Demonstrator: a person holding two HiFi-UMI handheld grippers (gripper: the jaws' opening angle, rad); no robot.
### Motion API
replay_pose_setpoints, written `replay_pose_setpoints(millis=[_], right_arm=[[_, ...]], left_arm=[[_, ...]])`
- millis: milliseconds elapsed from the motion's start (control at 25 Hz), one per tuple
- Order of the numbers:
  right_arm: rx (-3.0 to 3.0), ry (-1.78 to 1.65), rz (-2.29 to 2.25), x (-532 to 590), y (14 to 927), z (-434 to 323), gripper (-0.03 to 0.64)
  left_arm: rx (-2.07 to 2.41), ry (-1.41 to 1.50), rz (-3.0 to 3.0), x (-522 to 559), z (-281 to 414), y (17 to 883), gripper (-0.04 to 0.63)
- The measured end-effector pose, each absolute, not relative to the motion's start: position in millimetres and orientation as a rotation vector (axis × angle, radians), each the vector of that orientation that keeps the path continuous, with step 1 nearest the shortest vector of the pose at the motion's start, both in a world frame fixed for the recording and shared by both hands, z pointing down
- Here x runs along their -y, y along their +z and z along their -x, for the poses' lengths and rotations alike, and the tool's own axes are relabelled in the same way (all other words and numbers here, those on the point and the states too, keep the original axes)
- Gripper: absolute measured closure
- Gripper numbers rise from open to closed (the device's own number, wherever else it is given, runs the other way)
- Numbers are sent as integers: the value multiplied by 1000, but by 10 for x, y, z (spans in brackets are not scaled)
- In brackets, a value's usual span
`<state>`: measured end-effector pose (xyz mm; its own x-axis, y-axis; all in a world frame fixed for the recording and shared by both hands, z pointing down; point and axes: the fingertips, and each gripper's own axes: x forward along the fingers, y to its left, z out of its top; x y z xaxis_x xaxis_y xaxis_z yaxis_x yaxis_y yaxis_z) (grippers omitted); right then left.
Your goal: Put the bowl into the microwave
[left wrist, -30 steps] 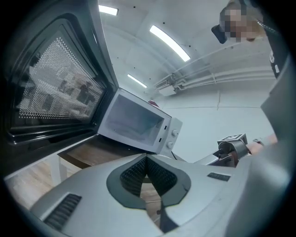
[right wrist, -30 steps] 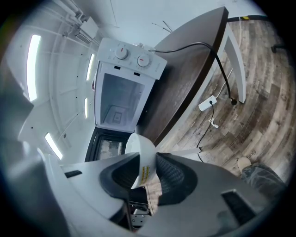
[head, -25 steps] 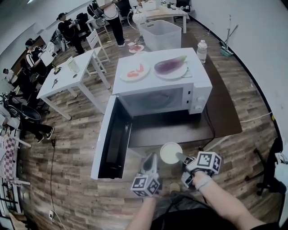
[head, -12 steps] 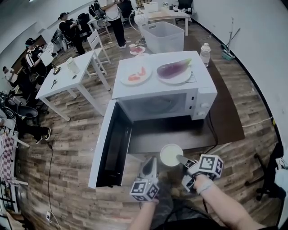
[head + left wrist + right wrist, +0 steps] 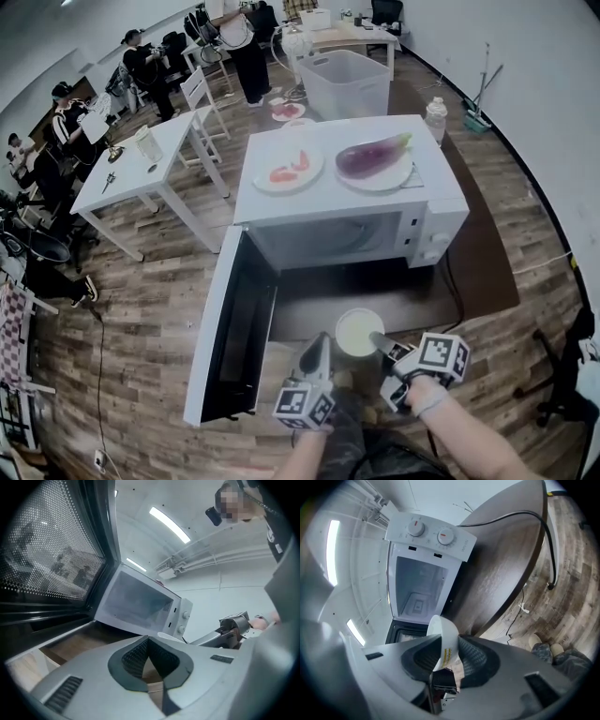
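**Bowl pinched at rim, just short of the open microwave**

Grips the white bowl (image 5: 443,630) by its rim with the right gripper (image 5: 446,657): one ribbed pad inside the wall, one outside, jaws parted only by that wall. Holds it mouth-up at lower centre of the head view, over the near edge of the dark desk (image 5: 375,291), in front of the microwave (image 5: 337,202), not yet inside. Probably a rim pinch to keep the gripper body low and clear of the cavity roof going in. Keeps the left gripper (image 5: 321,345) just beside it, jaws together at the tips, nothing between; likely parked out of the way. Leaves the door (image 5: 234,328) swung wide to the left, cavity open and bare.

Bowl: smooth, glossy, thin-walled, round; ceramic or plastic, cannot tell; small yellow print outside. Microwave: white boxy shell, two round knobs (image 5: 416,528). On top: purple eggplant (image 5: 373,155) on one plate (image 5: 394,178), red slices (image 5: 291,167) on another. Desk: dark brown, matt, rounded edge.
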<state>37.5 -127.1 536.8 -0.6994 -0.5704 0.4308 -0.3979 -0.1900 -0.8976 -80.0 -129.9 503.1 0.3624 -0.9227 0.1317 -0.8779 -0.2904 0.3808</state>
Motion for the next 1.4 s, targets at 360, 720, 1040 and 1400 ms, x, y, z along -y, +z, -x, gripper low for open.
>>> replay_pose_setpoints(millis=[360, 720, 1040, 1400], right_arm=[[-1949, -1964, 1131, 1511, 5376, -322, 508], [-1982, -1951, 1098, 1659, 5374, -216, 508], [-1963, -1969, 1102, 1740, 5401, -150, 508], [-2014, -1913, 1121, 2049, 5212, -108, 508]], left_arm=[[1590, -182, -2264, 1514, 859, 5083, 595], [1603, -242, -2266, 1679, 940, 5100, 595], [1616, -258, -2227, 1700, 1033, 5079, 595], [1681, -246, -2268, 1935, 1090, 4863, 595]])
